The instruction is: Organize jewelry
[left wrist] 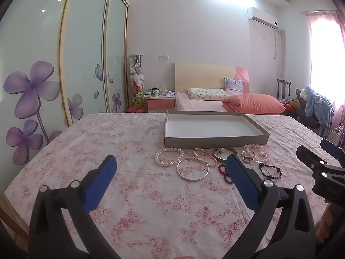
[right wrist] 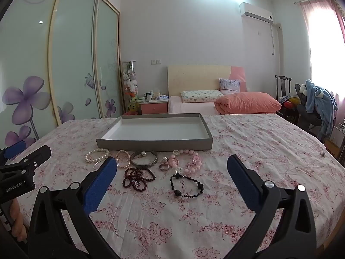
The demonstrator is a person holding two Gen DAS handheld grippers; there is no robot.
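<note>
A shallow grey box [left wrist: 215,140] [right wrist: 154,144] with a white inside lies on the floral tablecloth, nothing in it. In front of it jewelry is spread out: a white pearl bracelet [left wrist: 169,157] [right wrist: 96,155], a thin silver bangle [left wrist: 192,169], a pink pearl strand [left wrist: 204,155] [right wrist: 123,160], a wide silver bangle [right wrist: 144,158], a ring [right wrist: 164,166], pink bead bracelets [left wrist: 256,151] [right wrist: 190,160], dark red beads [right wrist: 138,178] and a black bead bracelet [left wrist: 270,170] [right wrist: 186,186]. My left gripper [left wrist: 171,161] and right gripper [right wrist: 171,164] hover open, short of the jewelry, holding nothing.
The table [right wrist: 269,142] wears a pink floral cloth and its right edge curves away. Behind stand a bed [left wrist: 215,101] with an orange pillow, a nightstand, a sliding wardrobe [left wrist: 43,75] at left and a chair with blue clothes [right wrist: 319,103] at right.
</note>
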